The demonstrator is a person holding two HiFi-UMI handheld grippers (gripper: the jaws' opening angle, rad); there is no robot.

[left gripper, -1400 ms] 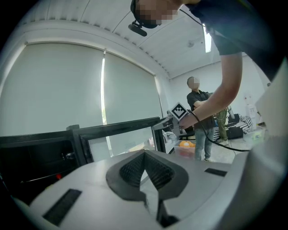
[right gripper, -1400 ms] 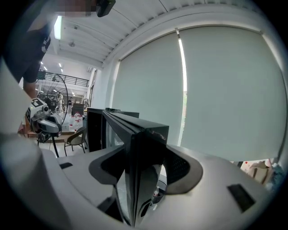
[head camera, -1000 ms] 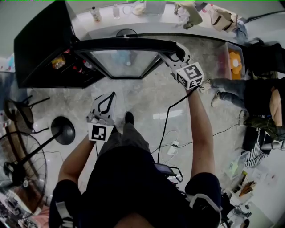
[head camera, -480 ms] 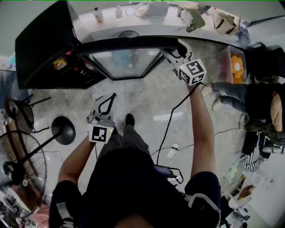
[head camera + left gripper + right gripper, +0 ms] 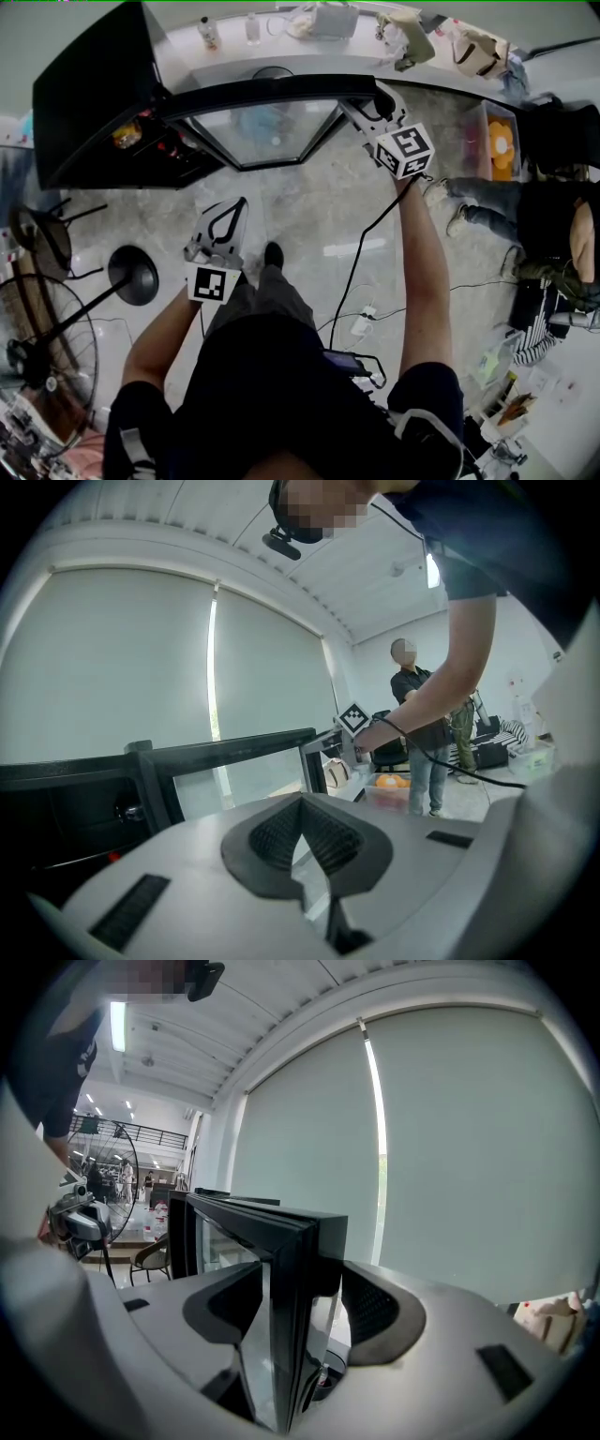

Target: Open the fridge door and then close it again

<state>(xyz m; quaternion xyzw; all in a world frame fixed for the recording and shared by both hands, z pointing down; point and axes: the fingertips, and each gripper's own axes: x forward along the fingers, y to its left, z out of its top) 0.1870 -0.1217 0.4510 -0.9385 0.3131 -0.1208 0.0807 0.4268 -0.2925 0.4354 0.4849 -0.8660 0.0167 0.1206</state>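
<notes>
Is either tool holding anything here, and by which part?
The right tool grips the open fridge door by its free vertical edge, with a jaw on each face. The left tool is shut and empty.

In the head view, a standing fan [image 5: 132, 274] is seen at eight o'clock and a chair [image 5: 42, 236] at nine. Bottles [image 5: 208, 33] are set on a counter [image 5: 309, 58] at twelve. A seated person [image 5: 553, 211] is seen at three.

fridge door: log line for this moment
door open | right gripper gripping door edge | left gripper shut, empty
</notes>
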